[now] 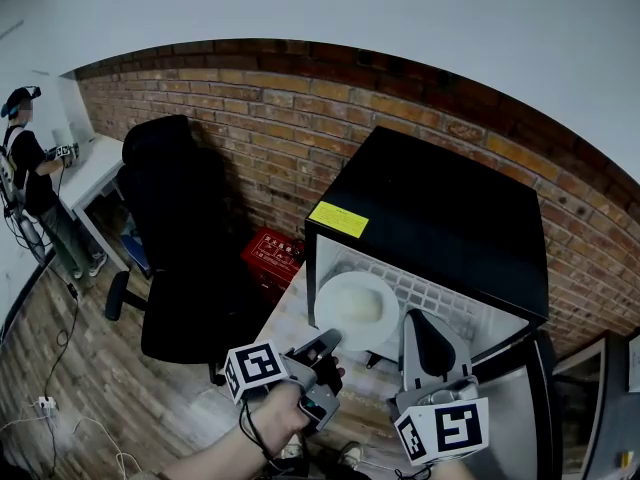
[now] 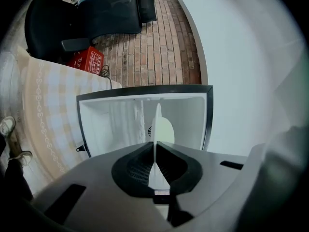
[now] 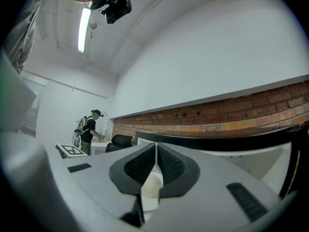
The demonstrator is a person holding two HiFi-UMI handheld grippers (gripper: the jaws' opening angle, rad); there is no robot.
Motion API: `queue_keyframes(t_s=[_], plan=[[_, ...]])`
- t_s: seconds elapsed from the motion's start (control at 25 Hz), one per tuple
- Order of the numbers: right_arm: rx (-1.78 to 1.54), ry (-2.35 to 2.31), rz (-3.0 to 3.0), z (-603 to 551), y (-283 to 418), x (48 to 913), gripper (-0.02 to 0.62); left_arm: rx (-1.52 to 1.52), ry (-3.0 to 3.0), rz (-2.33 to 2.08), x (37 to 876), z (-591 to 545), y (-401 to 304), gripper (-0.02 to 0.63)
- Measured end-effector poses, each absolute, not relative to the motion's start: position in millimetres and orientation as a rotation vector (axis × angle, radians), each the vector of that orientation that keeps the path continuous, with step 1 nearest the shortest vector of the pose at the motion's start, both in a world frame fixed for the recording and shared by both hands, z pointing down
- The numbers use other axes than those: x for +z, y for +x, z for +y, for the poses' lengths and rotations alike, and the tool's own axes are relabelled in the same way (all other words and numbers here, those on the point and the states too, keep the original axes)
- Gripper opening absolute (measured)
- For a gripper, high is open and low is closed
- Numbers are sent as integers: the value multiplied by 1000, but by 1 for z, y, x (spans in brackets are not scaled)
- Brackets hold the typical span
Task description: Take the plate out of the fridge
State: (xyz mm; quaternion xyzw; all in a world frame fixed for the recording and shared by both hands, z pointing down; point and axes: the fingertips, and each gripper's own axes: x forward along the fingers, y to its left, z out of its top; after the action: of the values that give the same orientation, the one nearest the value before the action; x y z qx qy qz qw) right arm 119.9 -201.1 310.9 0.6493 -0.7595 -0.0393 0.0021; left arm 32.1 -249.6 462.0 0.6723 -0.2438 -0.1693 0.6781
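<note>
A black mini fridge (image 1: 440,218) stands open, its white inside facing me. The white plate (image 1: 355,306) sits at the front of its cavity. My left gripper (image 1: 332,340) is shut on the plate's near left rim. In the left gripper view the plate (image 2: 164,129) runs edge-on between the pads of the left gripper (image 2: 154,151), with the fridge frame (image 2: 145,92) behind. My right gripper (image 1: 412,316) stands upright just right of the plate, jaws shut. In the right gripper view the right gripper (image 3: 155,151) has its pads together, and the plate (image 3: 152,186) shows white below them.
A black office chair (image 1: 175,228) and a red crate (image 1: 275,253) stand left of the fridge against the brick wall (image 1: 300,118). The fridge door (image 1: 520,408) hangs open at the right. A person (image 1: 30,168) stands at a white desk far left.
</note>
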Motion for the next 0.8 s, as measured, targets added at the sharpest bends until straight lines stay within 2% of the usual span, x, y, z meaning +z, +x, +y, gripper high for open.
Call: queue_keyframes(t_s=[0.8], plan=[[-220,1738,-2678,-206,25,278,32,-607,1486,-776,434,-231,-97,25]])
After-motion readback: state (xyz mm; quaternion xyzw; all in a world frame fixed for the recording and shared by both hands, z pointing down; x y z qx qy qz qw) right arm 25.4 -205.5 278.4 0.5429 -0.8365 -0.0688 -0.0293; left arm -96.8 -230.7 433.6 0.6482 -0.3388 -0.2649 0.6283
